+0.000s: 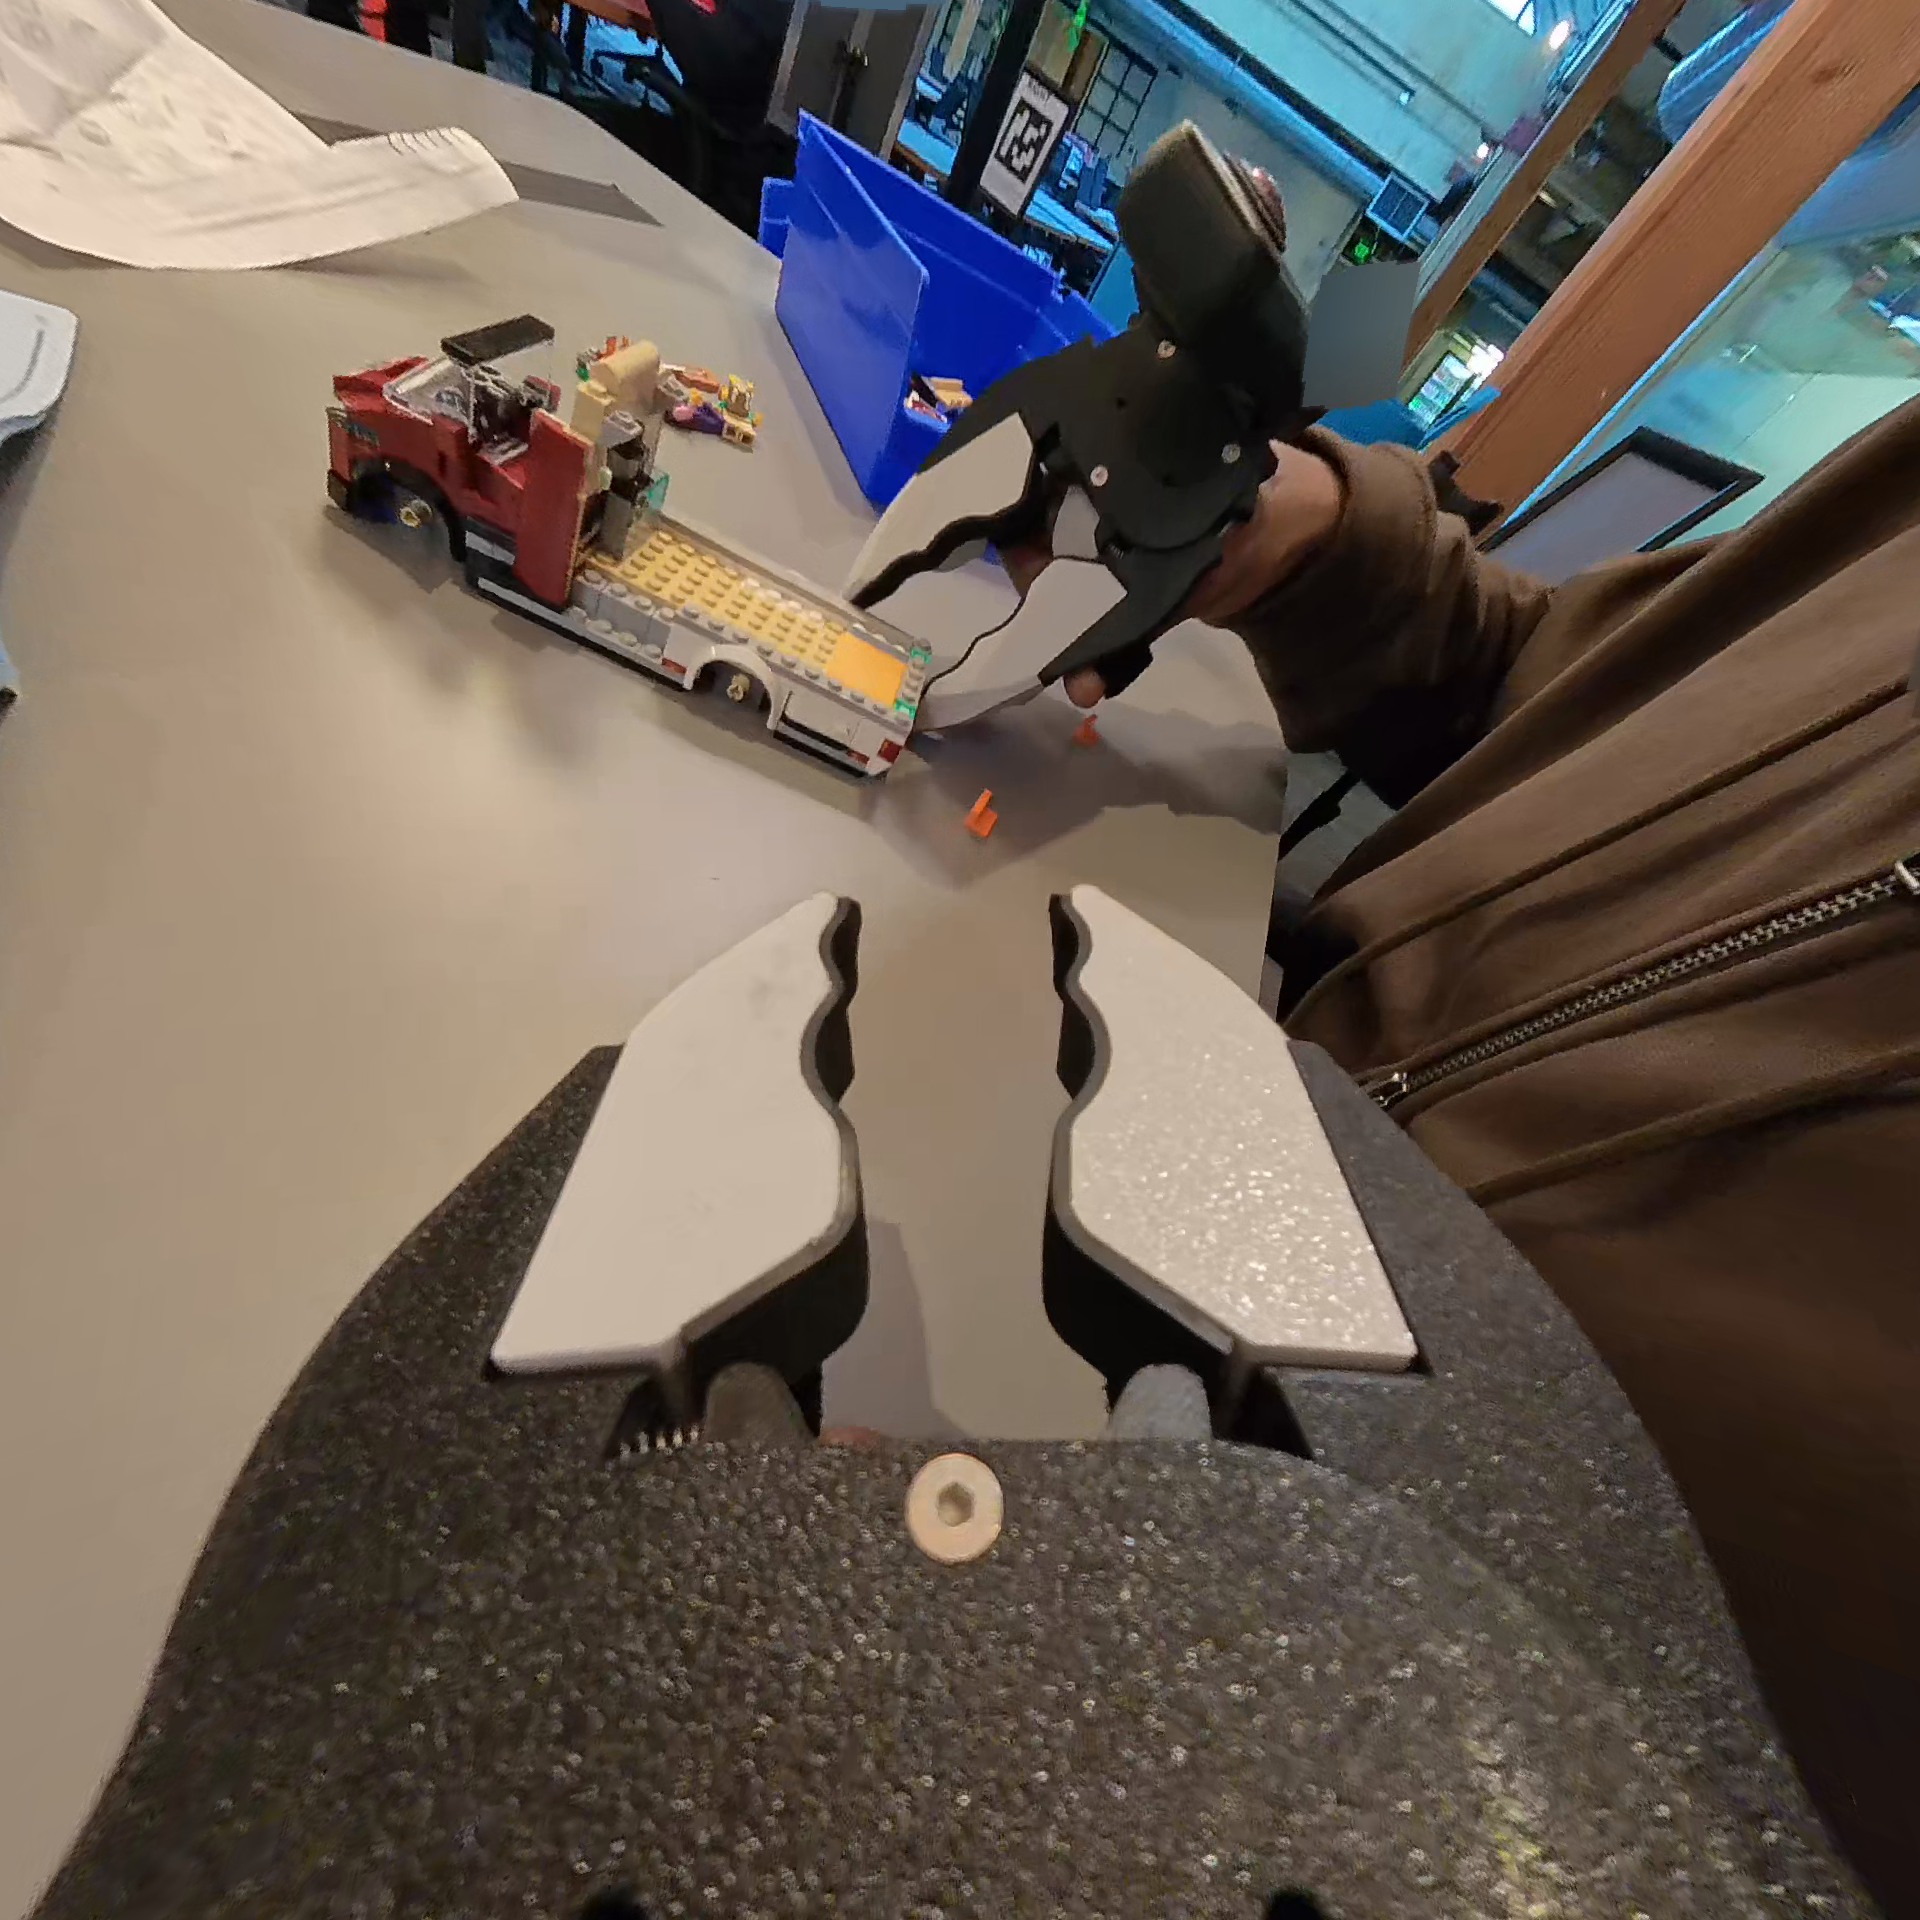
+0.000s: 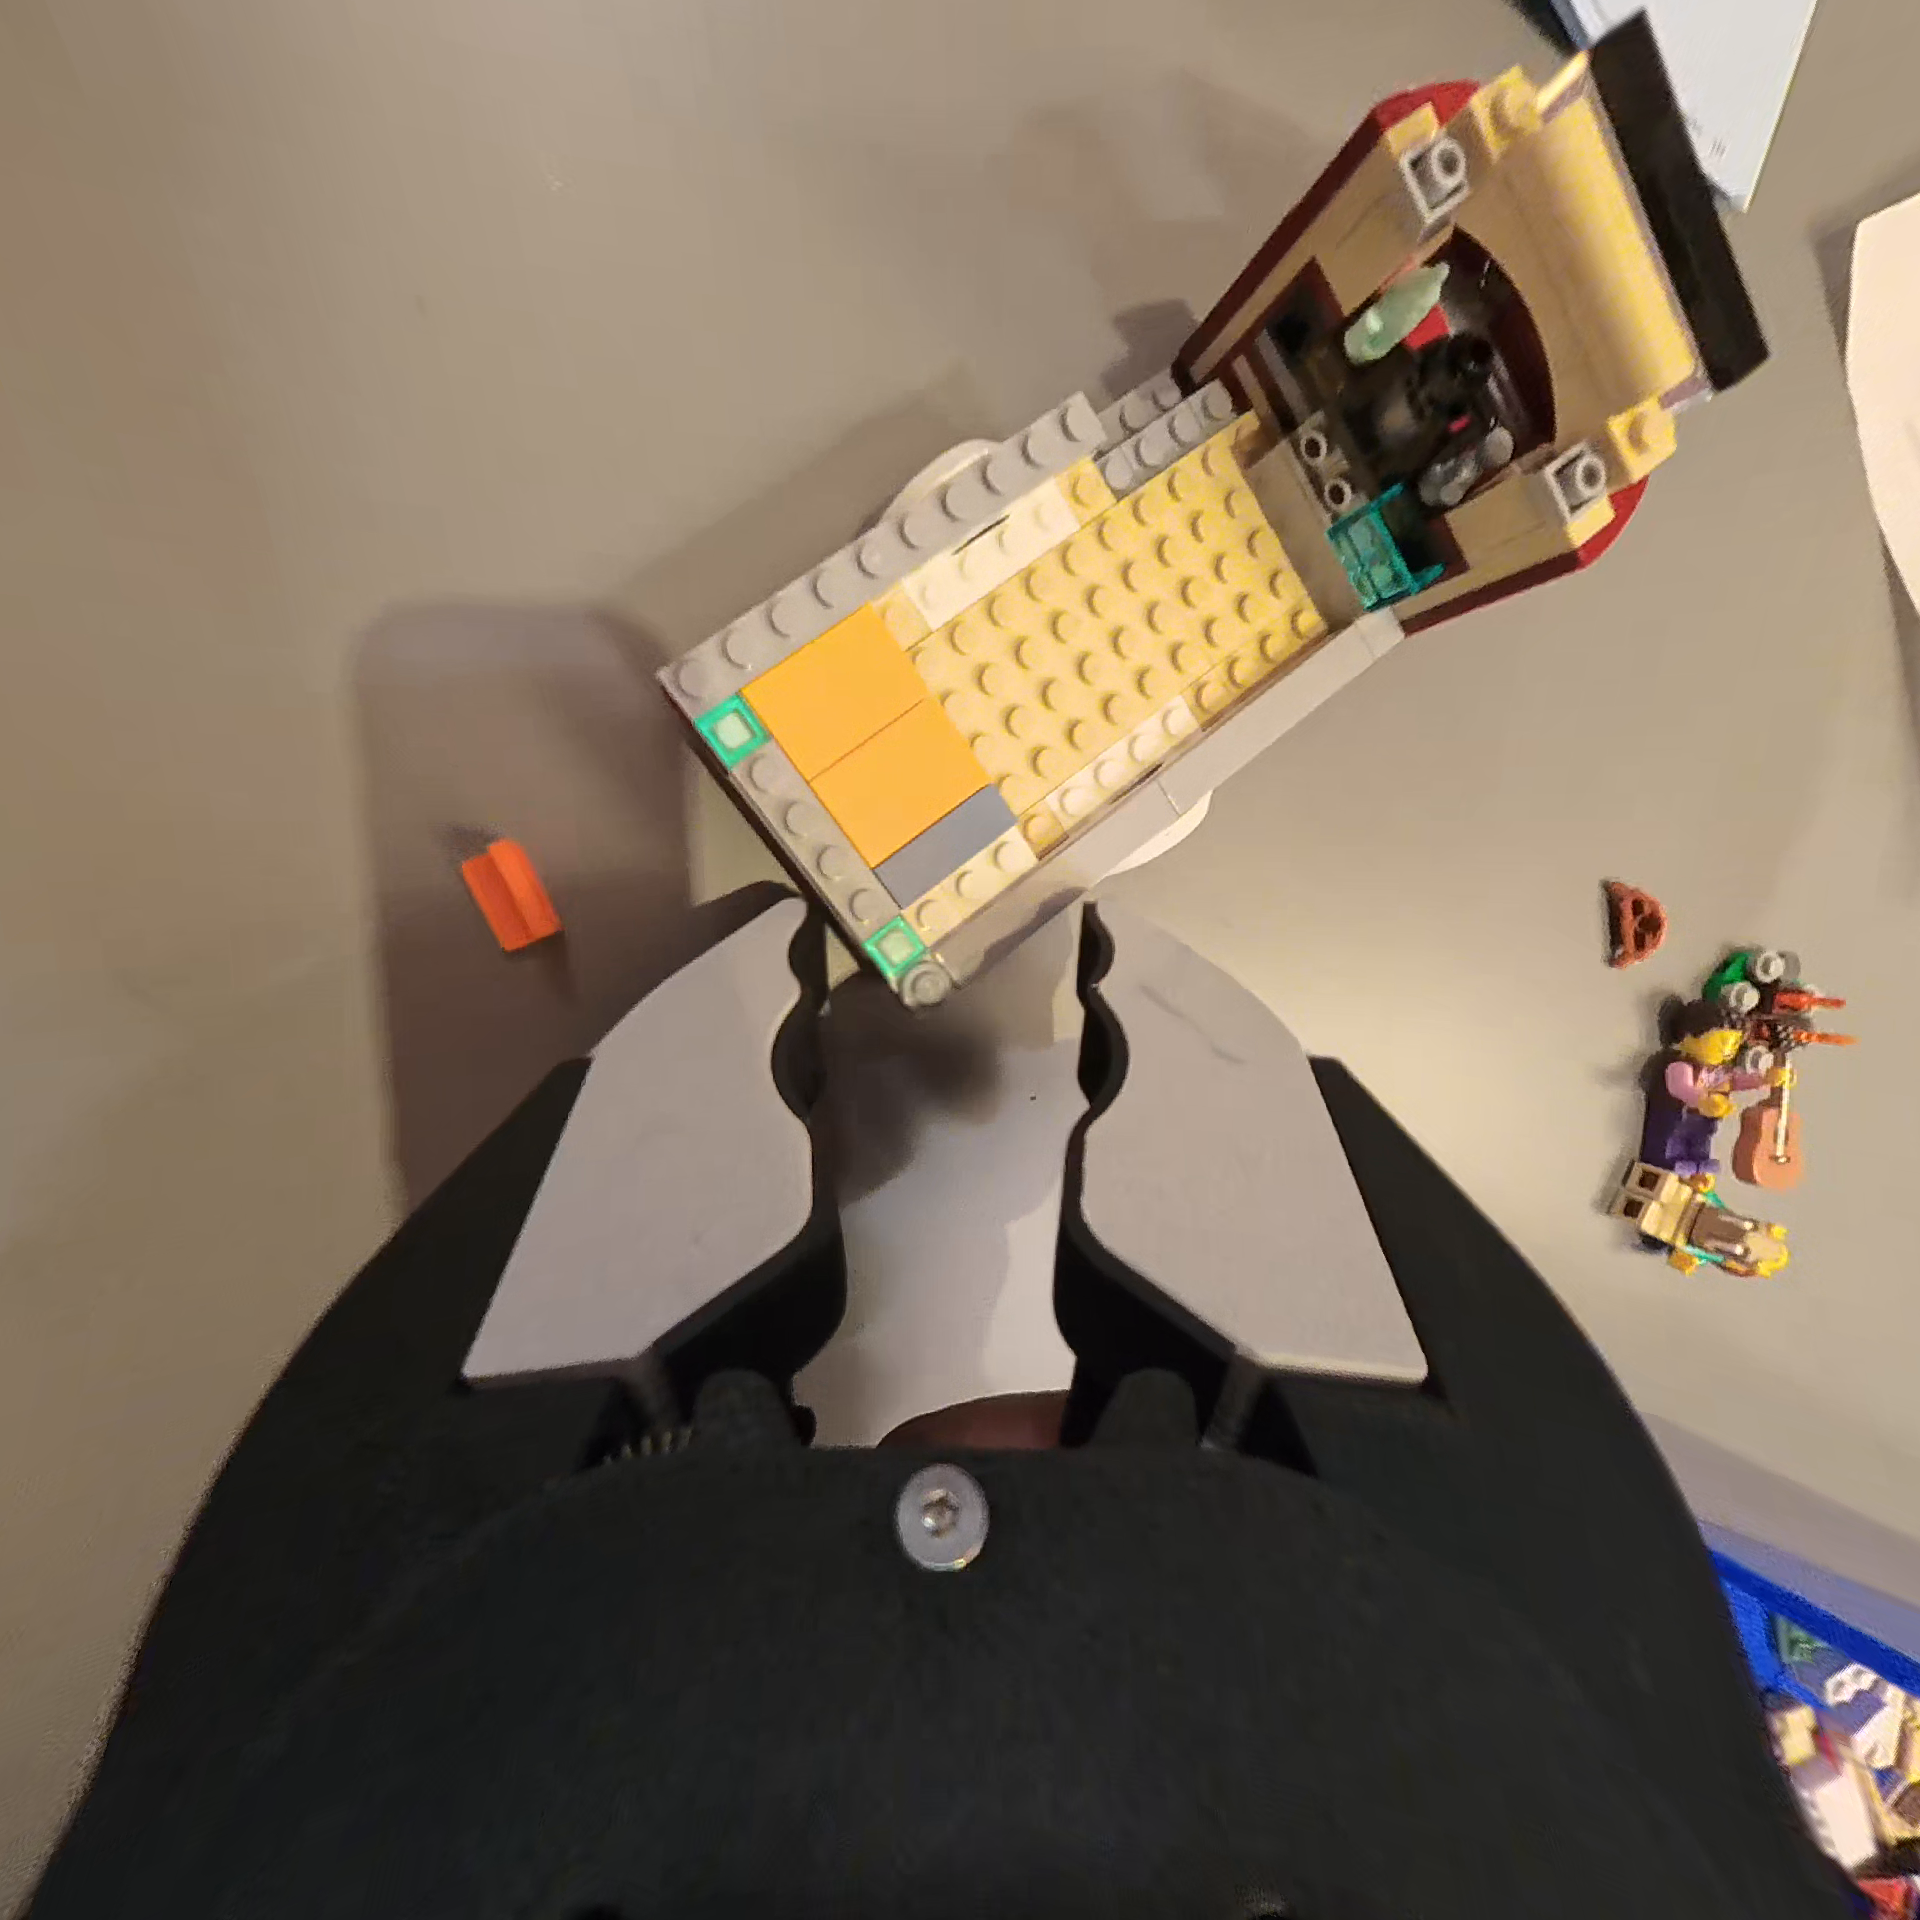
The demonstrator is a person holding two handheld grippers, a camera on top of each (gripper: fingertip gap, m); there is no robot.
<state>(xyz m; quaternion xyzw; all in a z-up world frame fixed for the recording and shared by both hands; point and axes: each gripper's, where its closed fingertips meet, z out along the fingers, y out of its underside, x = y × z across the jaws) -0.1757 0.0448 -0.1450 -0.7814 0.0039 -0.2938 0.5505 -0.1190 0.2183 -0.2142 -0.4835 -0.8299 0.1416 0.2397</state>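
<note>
Right wrist view puts your right gripper (image 2: pixel 940 935) at the rear corner of the brick-built truck (image 2: pixel 1091 644), fingers moderately apart; that corner pokes in between the tips, but neither pad presses on it, so you grip nothing. Your left gripper (image 1: pixel 954 914) hangs over bare grey table (image 1: pixel 312 935) nearer you, fingers parted and empty, well apart from the truck.

The truck stands on the table with its long axis running from the tan studded flatbed beside your right fingertips to the dark red cab (image 1: pixel 436 457) at the far left. It looks light and rigid, yet likely fragile: snapped-together plates and the cab's small add-ons could pop off under a squeeze. The grey side walls of the bed look the sturdiest hold.

Two small orange pieces (image 1: pixel 980 814) lie loose near the rear end. A minifigure cluster (image 2: pixel 1714 1101) lies to the right, a blue bin (image 1: pixel 883 312) beyond.
</note>
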